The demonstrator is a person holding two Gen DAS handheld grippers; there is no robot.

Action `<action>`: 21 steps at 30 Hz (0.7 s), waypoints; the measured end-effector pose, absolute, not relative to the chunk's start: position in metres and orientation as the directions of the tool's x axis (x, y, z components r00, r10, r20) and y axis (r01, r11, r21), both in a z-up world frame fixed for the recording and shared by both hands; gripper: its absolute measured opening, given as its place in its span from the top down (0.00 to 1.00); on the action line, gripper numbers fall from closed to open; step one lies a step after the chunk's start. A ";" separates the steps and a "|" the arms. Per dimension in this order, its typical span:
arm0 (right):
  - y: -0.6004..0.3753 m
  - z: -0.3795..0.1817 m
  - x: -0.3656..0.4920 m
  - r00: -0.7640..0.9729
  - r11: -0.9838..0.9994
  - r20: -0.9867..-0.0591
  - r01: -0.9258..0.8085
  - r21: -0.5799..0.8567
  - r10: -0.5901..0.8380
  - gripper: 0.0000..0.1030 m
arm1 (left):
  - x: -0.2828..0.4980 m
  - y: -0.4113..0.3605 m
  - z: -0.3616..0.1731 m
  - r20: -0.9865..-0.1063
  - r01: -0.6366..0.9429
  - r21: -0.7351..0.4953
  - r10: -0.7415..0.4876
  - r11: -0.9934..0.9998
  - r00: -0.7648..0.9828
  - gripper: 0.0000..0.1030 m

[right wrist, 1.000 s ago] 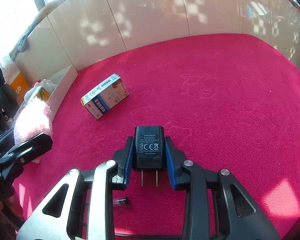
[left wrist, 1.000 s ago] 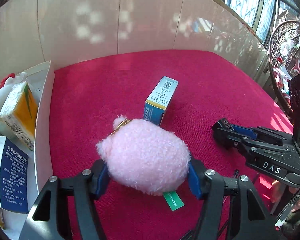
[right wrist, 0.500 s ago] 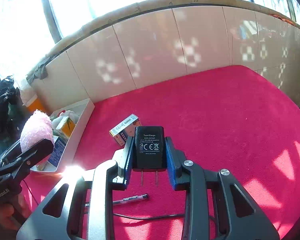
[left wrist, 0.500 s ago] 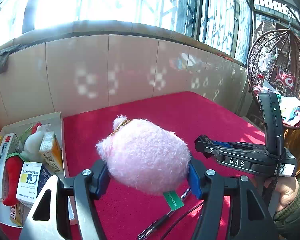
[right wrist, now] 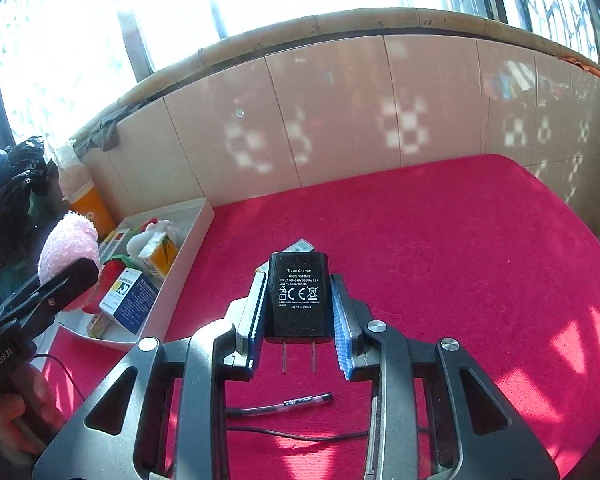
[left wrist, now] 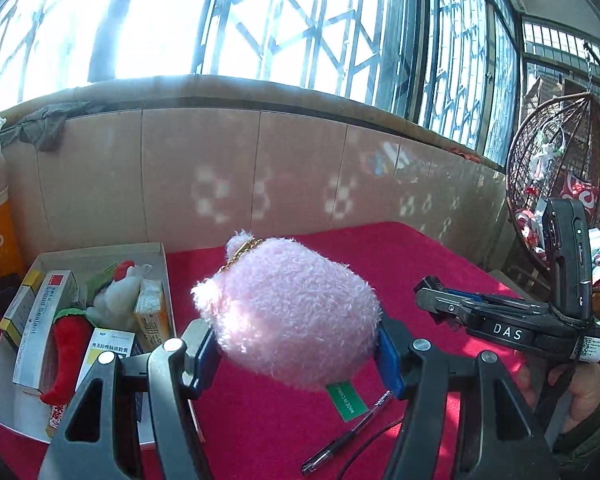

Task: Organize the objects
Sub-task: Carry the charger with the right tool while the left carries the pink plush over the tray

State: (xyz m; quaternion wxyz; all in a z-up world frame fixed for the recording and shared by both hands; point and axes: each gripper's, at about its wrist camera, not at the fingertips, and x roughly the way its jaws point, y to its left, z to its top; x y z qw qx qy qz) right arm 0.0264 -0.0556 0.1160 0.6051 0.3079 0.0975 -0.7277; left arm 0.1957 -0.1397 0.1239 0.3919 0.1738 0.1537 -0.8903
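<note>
My left gripper (left wrist: 296, 352) is shut on a fluffy pink plush toy (left wrist: 292, 308) with a gold chain and a green tag, held high above the red table (left wrist: 400, 252). My right gripper (right wrist: 299, 300) is shut on a black travel charger (right wrist: 299, 294), prongs pointing back toward me. A white box (left wrist: 162, 264) at the left holds cartons, a white plush and a red chilli toy. From the right wrist view the white box (right wrist: 196, 224) sits left of the charger, and the pink plush toy (right wrist: 69, 246) shows at the far left. A small medicine box (right wrist: 298, 246) peeks out behind the charger.
A pen (right wrist: 284, 403) and a thin black cable (right wrist: 300, 434) lie on the red cloth (right wrist: 440, 248) near the front edge. Beige wall panels (left wrist: 204, 176) close off the back. A hanging wicker chair (left wrist: 560, 184) stands at the right. A hand (left wrist: 580, 392) holds the right tool.
Both grippers have lifted and tilted up, each keeping its object. The table has dropped lower in both views, windows have come into sight, and the medicine box has slipped behind the charger.
</note>
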 end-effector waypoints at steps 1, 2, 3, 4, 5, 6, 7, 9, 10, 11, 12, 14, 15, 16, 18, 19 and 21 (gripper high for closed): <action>-0.056 0.117 0.028 -0.078 -0.247 -0.566 0.942 0.227 -0.821 0.72 | 0.198 -0.140 0.125 -0.428 0.753 -0.140 -0.647 -0.643 -0.632 0.37; -0.057 0.118 0.029 -0.078 -0.245 -0.566 0.943 0.224 -0.821 0.72 | 0.202 -0.140 0.125 -0.424 0.756 -0.144 -0.650 -0.639 -0.630 0.37; -0.058 0.119 0.031 -0.078 -0.242 -0.566 0.945 0.221 -0.821 0.72 | 0.205 -0.141 0.125 -0.420 0.758 -0.148 -0.654 -0.635 -0.629 0.37; -0.059 0.120 0.032 -0.078 -0.240 -0.566 0.946 0.218 -0.821 0.72 | 0.208 -0.140 0.126 -0.416 0.760 -0.152 -0.657 -0.632 -0.629 0.37; -0.059 0.121 0.034 -0.078 -0.238 -0.566 0.947 0.215 -0.821 0.72 | 0.210 -0.141 0.126 -0.412 0.762 -0.155 -0.660 -0.629 -0.628 0.37; -0.060 0.122 0.035 -0.078 -0.236 -0.567 0.948 0.212 -0.820 0.72 | 0.213 -0.141 0.126 -0.408 0.764 -0.159 -0.663 -0.625 -0.627 0.37; -0.061 0.122 0.037 -0.076 -0.234 -0.567 0.949 0.210 -0.820 0.72 | 0.215 -0.141 0.127 -0.404 0.766 -0.162 -0.667 -0.622 -0.626 0.37; -0.063 0.124 0.040 -0.074 -0.229 -0.568 0.951 0.206 -0.819 0.72 | 0.220 -0.141 0.129 -0.396 0.771 -0.165 -0.674 -0.615 -0.623 0.37; -0.063 0.124 0.042 -0.075 -0.227 -0.568 0.953 0.203 -0.820 0.72 | 0.223 -0.140 0.129 -0.392 0.773 -0.167 -0.678 -0.612 -0.621 0.37; -0.064 0.125 0.044 -0.075 -0.225 -0.567 0.954 0.200 -0.820 0.72 | 0.225 -0.141 0.130 -0.389 0.775 -0.169 -0.681 -0.609 -0.620 0.37; -0.065 0.126 0.046 -0.074 -0.222 -0.567 0.955 0.197 -0.821 0.72 | 0.227 -0.141 0.130 -0.387 0.777 -0.172 -0.684 -0.606 -0.619 0.37; -0.067 0.128 0.050 -0.071 -0.214 -0.566 0.958 0.191 -0.821 0.72 | 0.232 -0.142 0.132 -0.382 0.780 -0.180 -0.688 -0.600 -0.617 0.37; -0.068 0.128 0.052 -0.069 -0.210 -0.566 0.959 0.188 -0.822 0.72 | 0.235 -0.143 0.132 -0.380 0.782 -0.183 -0.690 -0.596 -0.616 0.37; -0.069 0.129 0.054 -0.067 -0.206 -0.565 0.961 0.185 -0.822 0.72 | 0.238 -0.143 0.132 -0.378 0.783 -0.187 -0.693 -0.593 -0.614 0.37; -0.072 0.131 0.058 -0.061 -0.196 -0.565 0.964 0.182 -0.823 0.72 | 0.243 -0.143 0.132 -0.374 0.788 -0.193 -0.698 -0.585 -0.610 0.37; -0.074 0.132 0.061 -0.057 -0.191 -0.565 0.965 0.180 -0.823 0.72 | 0.245 -0.144 0.132 -0.372 0.790 -0.196 -0.701 -0.581 -0.608 0.37; -0.077 0.133 0.066 -0.051 -0.180 -0.565 0.968 0.175 -0.824 0.72 | 0.250 -0.145 0.133 -0.369 0.795 -0.201 -0.708 -0.572 -0.602 0.37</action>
